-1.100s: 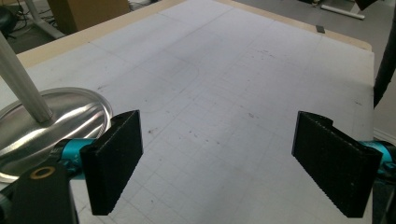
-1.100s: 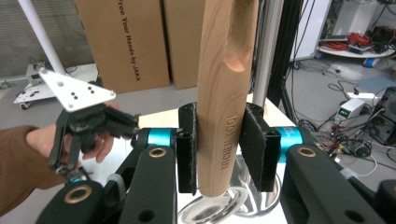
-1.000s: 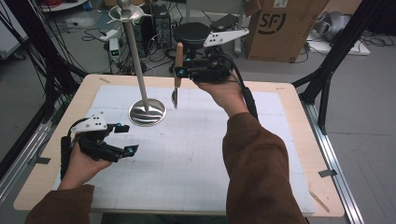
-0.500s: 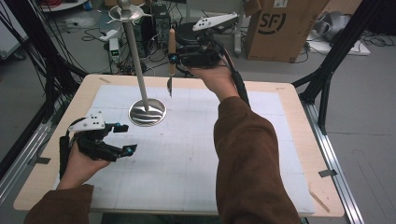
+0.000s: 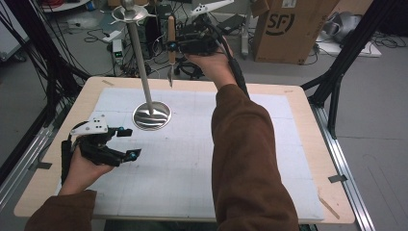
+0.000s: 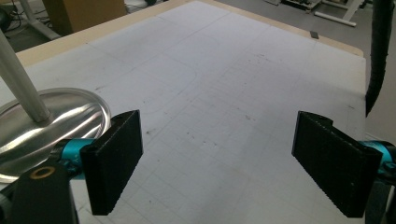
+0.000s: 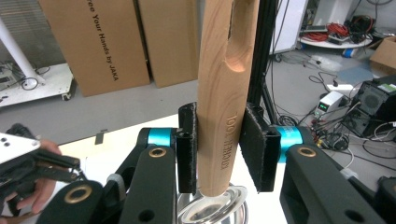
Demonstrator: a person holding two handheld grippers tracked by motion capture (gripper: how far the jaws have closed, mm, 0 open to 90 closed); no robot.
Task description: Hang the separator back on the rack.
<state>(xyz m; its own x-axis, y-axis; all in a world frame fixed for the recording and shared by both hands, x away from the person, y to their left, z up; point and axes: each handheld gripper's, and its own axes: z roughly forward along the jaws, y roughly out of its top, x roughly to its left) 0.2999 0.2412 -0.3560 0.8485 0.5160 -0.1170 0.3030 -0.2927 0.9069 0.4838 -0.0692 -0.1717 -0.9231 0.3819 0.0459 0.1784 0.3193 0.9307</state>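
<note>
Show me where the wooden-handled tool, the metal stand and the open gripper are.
wooden-handled tool (image 7: 223,112), right gripper view, on the wooden handle clamped between the pads.
metal stand (image 5: 151,115), high view, on its round base plate.
left gripper (image 6: 215,158), left gripper view, midway between its open pads.

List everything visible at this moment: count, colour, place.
Utensil: one, wooden handle with metal tip, hanging upright in the right hand-held gripper.
Stand: one, silver, round base on the mat's far left, hooked top.
Mat: one, white, gridded, covering the table.
Table: one, pale wood.
Cardboard box: one, brown, floor beyond table.
Right hand-held gripper: black, raised beyond the far edge, shut on utensil.
Left hand-held gripper: black, near left, open.
</note>
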